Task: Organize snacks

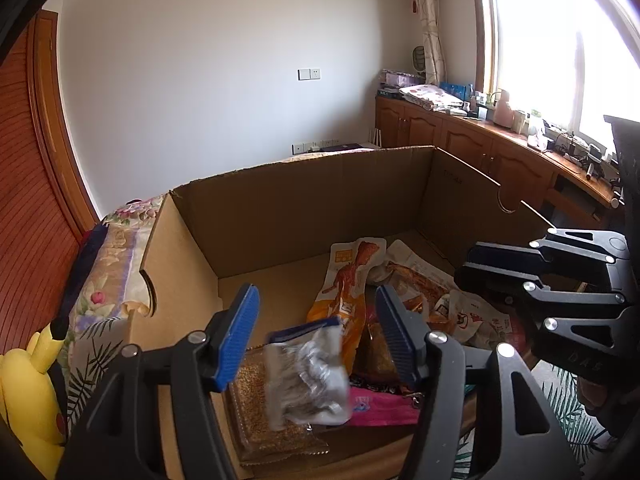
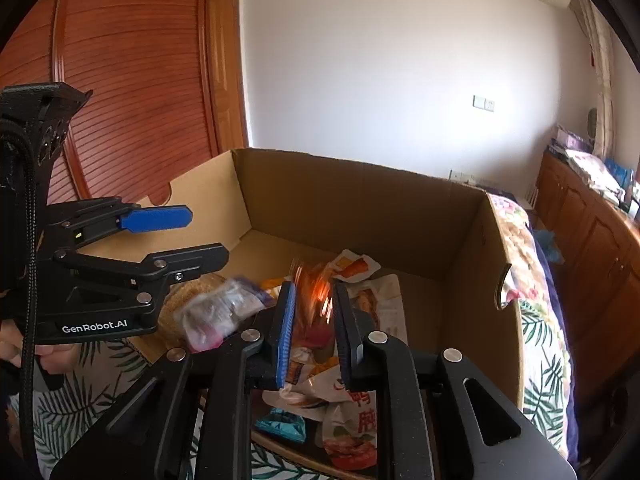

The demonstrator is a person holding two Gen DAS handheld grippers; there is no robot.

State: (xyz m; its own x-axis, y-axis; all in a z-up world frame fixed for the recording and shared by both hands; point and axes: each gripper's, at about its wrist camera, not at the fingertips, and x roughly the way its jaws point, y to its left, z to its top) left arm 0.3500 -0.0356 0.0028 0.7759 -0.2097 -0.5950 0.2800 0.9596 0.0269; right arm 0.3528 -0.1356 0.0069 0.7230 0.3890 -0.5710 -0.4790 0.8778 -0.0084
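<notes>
I see left tool (image 1: pixel 316 332) wide open, silver-clear packet (image 1: pixel 306 376) blurred at lower centre, untouched, over cardboard box (image 1: pixel 304 200). Right tool (image 2: pixel 314 332) partly open, orange packet (image 2: pixel 316 292) blurred between pads, contact unclear. Packets look light, crinkly, slippery; I'd pinch sealed edge.

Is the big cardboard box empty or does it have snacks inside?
Not empty. The cardboard box holds several snack packets along its near side, like the orange packet; the far part of its floor is bare.
</notes>
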